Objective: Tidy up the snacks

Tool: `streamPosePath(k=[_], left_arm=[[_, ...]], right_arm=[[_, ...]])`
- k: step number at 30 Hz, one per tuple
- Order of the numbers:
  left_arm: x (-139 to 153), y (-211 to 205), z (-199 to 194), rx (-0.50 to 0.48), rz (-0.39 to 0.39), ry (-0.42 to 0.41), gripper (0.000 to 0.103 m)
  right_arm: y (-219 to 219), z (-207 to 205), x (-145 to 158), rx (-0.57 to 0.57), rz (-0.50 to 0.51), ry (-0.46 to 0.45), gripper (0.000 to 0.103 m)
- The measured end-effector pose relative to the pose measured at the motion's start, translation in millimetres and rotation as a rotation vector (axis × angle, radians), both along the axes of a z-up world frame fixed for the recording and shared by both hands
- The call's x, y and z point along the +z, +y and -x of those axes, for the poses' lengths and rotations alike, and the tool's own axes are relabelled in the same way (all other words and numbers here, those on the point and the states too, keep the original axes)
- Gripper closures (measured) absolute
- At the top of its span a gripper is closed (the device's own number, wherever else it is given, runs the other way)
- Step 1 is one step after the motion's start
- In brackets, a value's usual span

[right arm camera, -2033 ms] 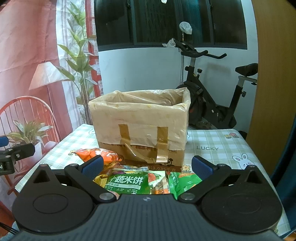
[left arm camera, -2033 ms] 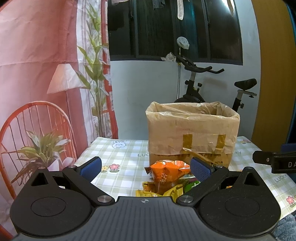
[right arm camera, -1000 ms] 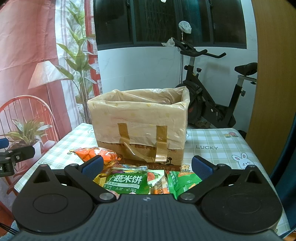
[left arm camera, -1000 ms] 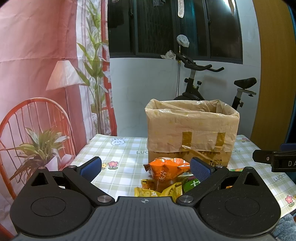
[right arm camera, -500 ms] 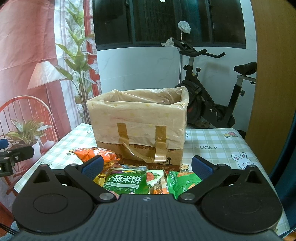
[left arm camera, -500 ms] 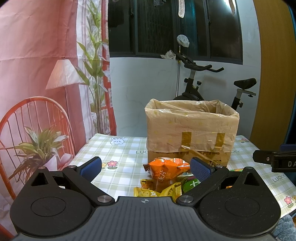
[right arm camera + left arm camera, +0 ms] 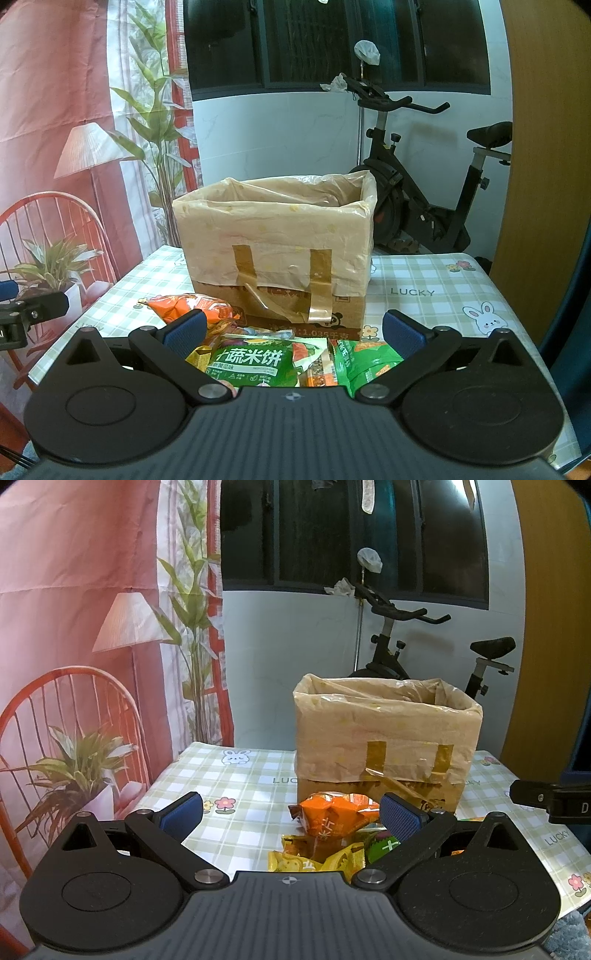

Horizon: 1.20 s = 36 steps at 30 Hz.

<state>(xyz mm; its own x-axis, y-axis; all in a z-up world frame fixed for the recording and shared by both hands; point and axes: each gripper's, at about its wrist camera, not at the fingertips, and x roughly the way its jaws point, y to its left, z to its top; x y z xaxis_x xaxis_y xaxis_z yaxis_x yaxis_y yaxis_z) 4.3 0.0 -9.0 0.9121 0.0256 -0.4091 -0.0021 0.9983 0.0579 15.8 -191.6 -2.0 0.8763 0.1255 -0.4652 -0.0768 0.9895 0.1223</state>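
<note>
Left gripper (image 7: 291,809): spread wide, nothing between the blue pads, hovering low over the table edge.
Orange packet (image 7: 334,818): on the table ahead, nearer the right pad than the left, apart from both; on top of a yellow packet (image 7: 295,864).
Right gripper (image 7: 291,329): spread wide, empty, pointed at the snack heap.
Green rice-cracker packet (image 7: 251,363): between the 2 fingers and below them; contact hard to judge from this angle.
Second green packet (image 7: 364,360): just beside the right finger, at the foot of the box.
Box (image 7: 275,245): cardboard, lined with a taped plastic bag, open top, upright behind the snacks.
Change since 2 s ago: barely any; box and packets sitting a touch lower in both views, grippers as wide as before.
Table (image 7: 436,291): green checked cloth with rabbits and flowers.
Room: pink printed backdrop at left, dark window, exercise bike (image 7: 424,177) behind the box.
</note>
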Motion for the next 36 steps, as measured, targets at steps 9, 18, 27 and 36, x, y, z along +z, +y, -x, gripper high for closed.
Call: streamPosePath(k=[9, 18, 27, 36], left_arm=[[-8.0, 29.1, -26.9, 0.118, 0.059, -0.043, 0.001], [-46.3, 40.9, -50.6, 0.116, 0.077, 0.011, 0.001], [-86.8, 40.7, -66.5, 0.057, 0.074, 0.092, 0.001], [-112.0, 41.9, -78.2, 0.028, 0.111, 0.147, 0.001]], right_arm=[[-9.3, -14.6, -16.3, -0.002, -0.072, -0.108, 0.000], [19.9, -63.8, -55.7, 0.091, -0.090, 0.012, 0.000], [39.1, -85.7, -102.6, 0.086, -0.066, 0.125, 0.000], [39.2, -98.5, -131.2, 0.094, -0.074, 0.188, 0.001]])
